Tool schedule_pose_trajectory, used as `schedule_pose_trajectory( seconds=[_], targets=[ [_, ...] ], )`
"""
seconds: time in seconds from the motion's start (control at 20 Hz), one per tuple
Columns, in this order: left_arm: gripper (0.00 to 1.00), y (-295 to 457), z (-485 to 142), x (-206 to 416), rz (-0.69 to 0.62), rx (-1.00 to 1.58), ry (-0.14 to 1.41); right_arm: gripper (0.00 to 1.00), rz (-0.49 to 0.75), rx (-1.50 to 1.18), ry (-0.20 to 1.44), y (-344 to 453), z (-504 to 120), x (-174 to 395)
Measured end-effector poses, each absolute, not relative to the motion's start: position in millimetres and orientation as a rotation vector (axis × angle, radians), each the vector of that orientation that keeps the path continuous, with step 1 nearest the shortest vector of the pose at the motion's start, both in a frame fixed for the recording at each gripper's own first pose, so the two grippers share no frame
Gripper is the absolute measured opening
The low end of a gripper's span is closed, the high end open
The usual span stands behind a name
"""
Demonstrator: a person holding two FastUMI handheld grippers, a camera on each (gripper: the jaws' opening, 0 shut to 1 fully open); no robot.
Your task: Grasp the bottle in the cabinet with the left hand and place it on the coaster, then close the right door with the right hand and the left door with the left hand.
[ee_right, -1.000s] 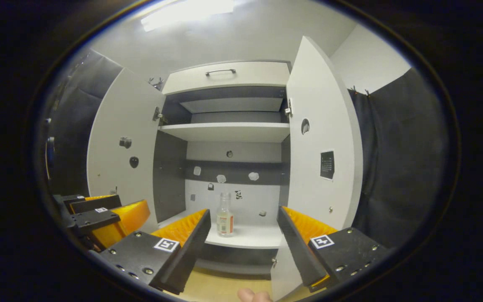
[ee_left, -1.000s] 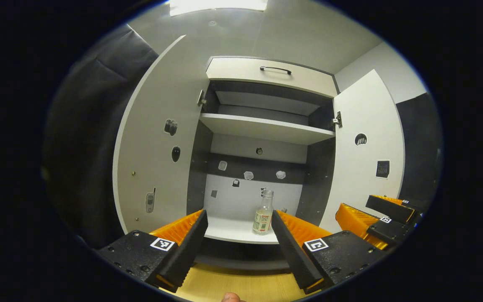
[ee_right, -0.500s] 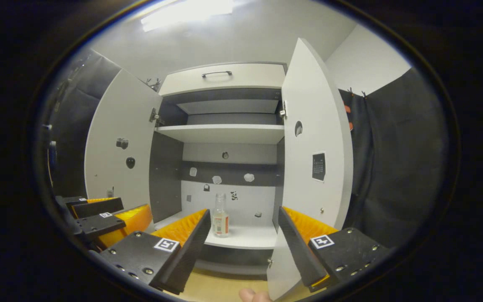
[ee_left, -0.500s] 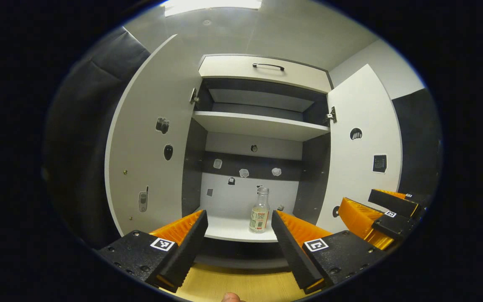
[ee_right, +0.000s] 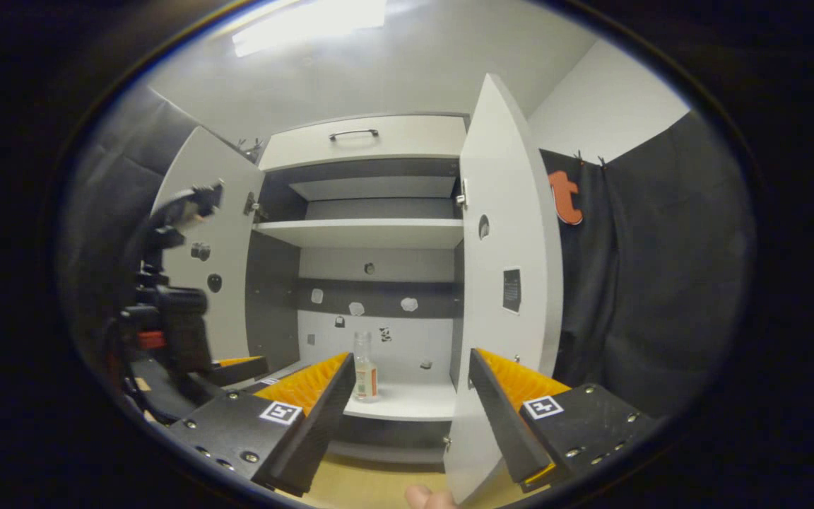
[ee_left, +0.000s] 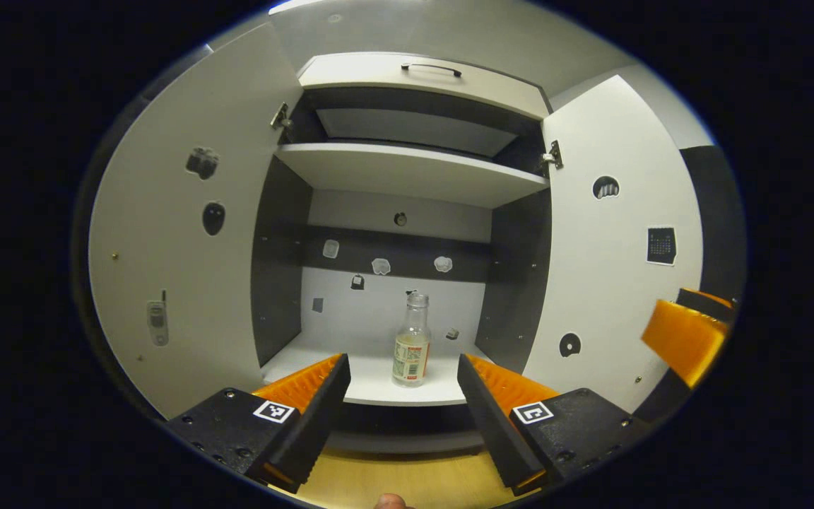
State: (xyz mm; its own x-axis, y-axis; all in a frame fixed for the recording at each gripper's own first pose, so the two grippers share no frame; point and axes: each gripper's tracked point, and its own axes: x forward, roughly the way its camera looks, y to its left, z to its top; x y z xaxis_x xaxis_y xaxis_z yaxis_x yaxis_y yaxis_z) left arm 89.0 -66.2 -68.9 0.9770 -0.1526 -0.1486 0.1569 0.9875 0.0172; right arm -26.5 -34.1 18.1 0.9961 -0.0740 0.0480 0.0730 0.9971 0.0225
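Observation:
A small clear bottle with a label stands upright near the front of the cabinet's lower shelf. My left gripper is open and short of the shelf, with the bottle lined up between its orange fingers but farther in. In the right gripper view the bottle stands just right of the left finger. My right gripper is open and empty, close to the edge of the open right door. The left gripper is at lower left there. Both the left door and the right door are swung wide.
An empty upper shelf and a drawer with a black handle sit above the bottle. Small stickers dot the back wall and doors. A wooden surface lies below the cabinet. The right gripper's orange finger shows at the far right.
My left gripper has moved toward the cabinet, and the bottle now sits centred between its fingers. The right gripper has drifted right, so the right door looks more edge-on.

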Motion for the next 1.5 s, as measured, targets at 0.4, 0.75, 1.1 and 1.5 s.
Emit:
schedule_pose_trajectory(
  seconds=[0.4,0.75,1.1,1.5],
  targets=[
    [0.96,-82.8,-102.8,195.0,-0.147,0.088,0.197,0.98,-0.118,0.029,-0.047,-41.3,16.9,-43.7],
    [0.96,-97.9,-116.7,273.3,-0.137,0.119,0.203,0.98,-0.129,0.067,-0.032,-43.3,13.8,-38.6],
    [0.7,-92.6,-132.2,314.7,-0.082,0.128,0.253,0.98,-0.172,0.07,-0.029,-59.8,13.1,-41.3],
    [0.48,-90.5,-116.8,286.6,-0.145,0.064,0.245,0.98,-0.145,0.081,-0.05,-58.2,20.9,-41.0]
  ],
)
